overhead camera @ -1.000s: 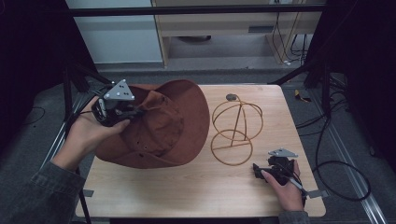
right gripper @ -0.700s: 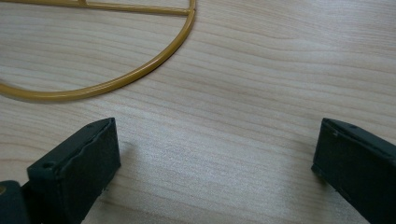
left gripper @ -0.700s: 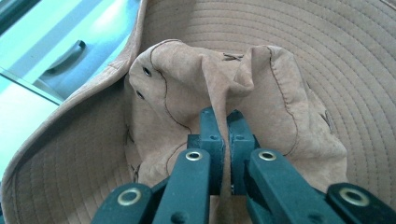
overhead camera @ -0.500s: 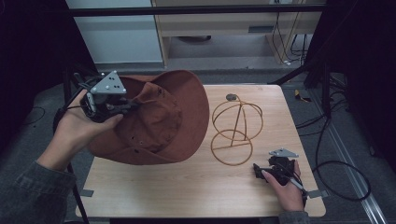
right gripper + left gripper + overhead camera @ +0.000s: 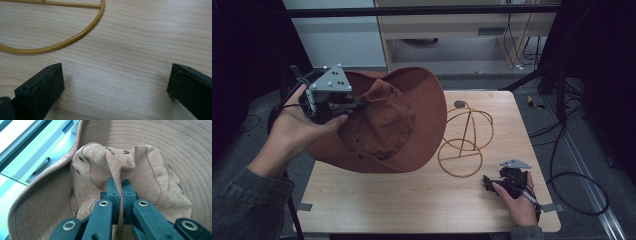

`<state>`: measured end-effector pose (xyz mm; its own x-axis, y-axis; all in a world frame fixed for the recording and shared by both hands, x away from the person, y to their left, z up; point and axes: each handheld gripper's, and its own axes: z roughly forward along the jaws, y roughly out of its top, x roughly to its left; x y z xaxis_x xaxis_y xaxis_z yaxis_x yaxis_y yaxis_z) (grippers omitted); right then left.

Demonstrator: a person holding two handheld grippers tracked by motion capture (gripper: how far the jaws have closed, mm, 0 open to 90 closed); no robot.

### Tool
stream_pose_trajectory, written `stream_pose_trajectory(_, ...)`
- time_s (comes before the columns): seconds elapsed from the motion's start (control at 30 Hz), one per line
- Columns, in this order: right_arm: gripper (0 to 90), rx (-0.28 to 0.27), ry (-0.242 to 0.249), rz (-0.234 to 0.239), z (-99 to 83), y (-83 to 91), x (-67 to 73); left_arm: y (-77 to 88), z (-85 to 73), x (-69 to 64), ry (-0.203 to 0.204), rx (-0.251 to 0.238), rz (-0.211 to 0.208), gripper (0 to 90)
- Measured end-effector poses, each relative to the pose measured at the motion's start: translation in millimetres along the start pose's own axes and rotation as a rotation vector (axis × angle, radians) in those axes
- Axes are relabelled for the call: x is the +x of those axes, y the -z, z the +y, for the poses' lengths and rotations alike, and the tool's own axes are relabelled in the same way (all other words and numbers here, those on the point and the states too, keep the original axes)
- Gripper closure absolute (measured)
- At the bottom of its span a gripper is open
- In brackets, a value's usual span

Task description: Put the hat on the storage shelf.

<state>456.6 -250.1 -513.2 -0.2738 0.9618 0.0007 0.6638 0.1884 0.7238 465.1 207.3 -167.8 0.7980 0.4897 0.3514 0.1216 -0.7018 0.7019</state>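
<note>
Left gripper (image 5: pixel 354 102) raised over the table's (image 5: pixel 412 205) left edge, jaws pinching a fold of the hat's (image 5: pixel 392 125) crown. In the left gripper view the gripper (image 5: pixel 119 185) has its jaws pressed together with a ridge of brown cloth between them; the hat (image 5: pixel 155 157) spreads ahead of the jaws, crown bunched right at the tips, stitched brim beyond and around it. Hat hangs tilted from this gripper, brim facing away from the left hand (image 5: pixel 299 132), lower brim edge near or touching the table, cannot tell which.

Right gripper (image 5: pixel 492 182) rests low on the table near its right front corner, held by the right hand (image 5: pixel 517 200). In the right gripper view the gripper (image 5: pixel 115 82) has its jaws spread wide, bare wood between them, nothing held. Wire stand (image 5: pixel 467 137) sits just ahead of the right gripper, its base ring (image 5: pixel 62 42) curving in front of the jaws, not touching. The stand is beside the hat's brim, on the side away from the left gripper.
</note>
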Motion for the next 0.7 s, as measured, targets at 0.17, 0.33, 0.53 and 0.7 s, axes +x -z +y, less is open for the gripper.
stream_pose_trajectory(0.17, 0.7, 0.0, 0.0, 0.0, 0.0, 0.0, 0.0, -5.1, 15.5, -3.2, -0.023, -0.004, -0.009, 88.0)
stream_pose_trajectory(0.33, 0.7, 0.001, -0.001, 0.001, 0.0, 0.1, 0.1, -16.0, 29.5, -6.6, -0.043, 0.0, -0.025, 87.9)
stream_pose_trajectory(0.53, 0.6, 0.001, 0.0, 0.0, 0.1, 0.0, 0.0, -29.6, 43.4, -9.0, -0.058, 0.007, -0.048, 87.9)
stream_pose_trajectory(0.7, 0.6, -0.001, -0.001, 0.001, 0.0, -0.3, 0.2, -36.5, 55.2, -10.9, -0.073, 0.01, -0.057, 87.9)
